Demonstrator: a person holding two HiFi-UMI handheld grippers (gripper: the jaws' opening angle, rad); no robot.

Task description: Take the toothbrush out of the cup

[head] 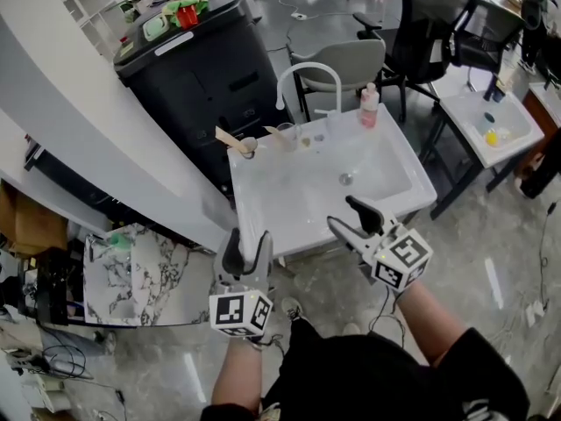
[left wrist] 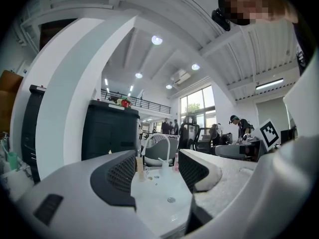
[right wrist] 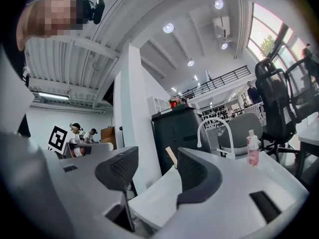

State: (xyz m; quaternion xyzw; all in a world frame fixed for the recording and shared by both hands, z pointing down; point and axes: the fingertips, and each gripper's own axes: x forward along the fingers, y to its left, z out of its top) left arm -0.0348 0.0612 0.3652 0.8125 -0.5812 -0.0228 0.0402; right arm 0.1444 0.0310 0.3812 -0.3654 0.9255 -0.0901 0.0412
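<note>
A pale wooden toothbrush (head: 230, 139) leans out of a small cup (head: 249, 148) on the back left rim of the white sink (head: 263, 207). A clear glass (head: 287, 134) stands just to its right. Both grippers hover at the sink's near edge, well short of the cup. My left gripper (head: 249, 239) is open with nothing between its jaws, and in its own view the cup and toothbrush (left wrist: 139, 167) show far off through the gap. The right gripper (head: 352, 217) is open and empty too; its view shows the toothbrush (right wrist: 171, 156) tip beyond the jaws.
A white arched faucet (head: 308, 79) and a pink bottle (head: 369, 106) stand at the sink's back rim. A black cabinet (head: 197, 68) sits behind the sink. Office chairs (head: 429, 24) and a small white table (head: 491, 121) are to the right, a marble slab (head: 131, 274) to the left.
</note>
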